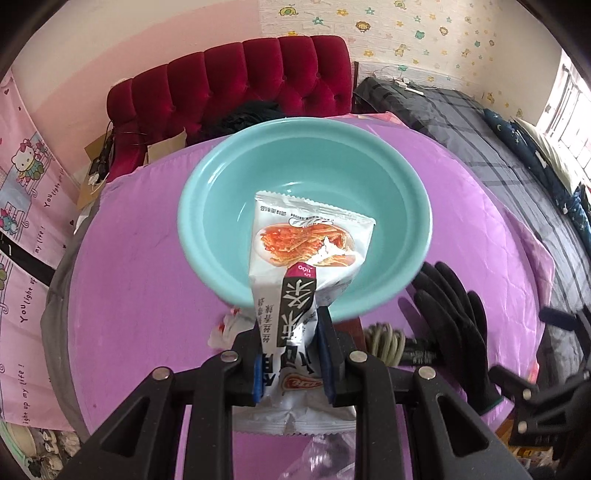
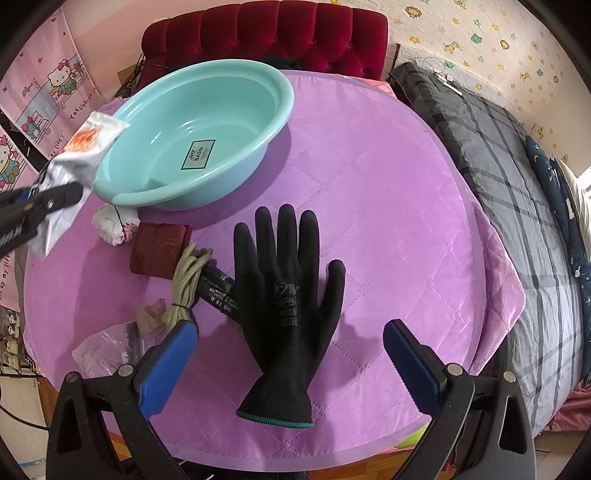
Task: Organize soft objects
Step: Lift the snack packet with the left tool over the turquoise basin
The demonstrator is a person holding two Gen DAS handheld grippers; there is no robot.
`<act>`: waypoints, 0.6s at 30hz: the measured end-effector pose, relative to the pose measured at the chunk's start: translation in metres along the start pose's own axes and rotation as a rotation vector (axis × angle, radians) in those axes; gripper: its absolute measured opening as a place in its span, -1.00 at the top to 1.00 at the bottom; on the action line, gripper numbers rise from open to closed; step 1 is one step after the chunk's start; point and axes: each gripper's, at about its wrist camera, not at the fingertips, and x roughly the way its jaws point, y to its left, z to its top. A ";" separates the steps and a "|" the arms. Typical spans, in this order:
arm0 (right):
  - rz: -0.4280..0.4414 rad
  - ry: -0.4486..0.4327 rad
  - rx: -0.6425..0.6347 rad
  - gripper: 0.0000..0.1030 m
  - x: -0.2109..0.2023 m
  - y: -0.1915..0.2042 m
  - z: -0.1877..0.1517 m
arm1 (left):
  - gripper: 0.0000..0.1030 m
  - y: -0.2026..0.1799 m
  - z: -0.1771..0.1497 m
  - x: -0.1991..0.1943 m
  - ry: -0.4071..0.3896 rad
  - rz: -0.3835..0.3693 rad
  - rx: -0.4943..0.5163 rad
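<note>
Snack packet (image 1: 295, 280) clamped between blue pads of left gripper (image 1: 291, 354), held above near rim of teal basin (image 1: 207, 192), clear of table. Right gripper (image 2: 291, 343) jaws wide apart, nothing between pads, poised over black glove (image 2: 288, 295) lying flat on purple quilted cover (image 2: 388, 206). Left of glove: coiled cord (image 2: 186, 284), dark red cloth (image 2: 159, 247), crumpled white wrapper (image 2: 112, 225). Red tufted headboard (image 2: 266, 33) at far side.

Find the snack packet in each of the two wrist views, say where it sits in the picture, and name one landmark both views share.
Left wrist view: the snack packet is at centre, clamped in the left gripper, its top over the basin.
Right wrist view: the snack packet is at the far left edge, held beside the basin's rim.
Shared landmark: the turquoise basin on the purple cloth.
</note>
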 end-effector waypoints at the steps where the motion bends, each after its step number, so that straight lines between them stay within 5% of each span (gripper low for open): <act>1: 0.000 0.001 0.002 -0.99 0.001 -0.001 0.001 | 0.52 0.001 0.004 0.003 -0.001 0.003 -0.002; 18: -0.005 0.023 0.031 -0.99 0.012 -0.015 0.008 | 0.51 0.012 0.056 0.080 0.057 0.034 -0.021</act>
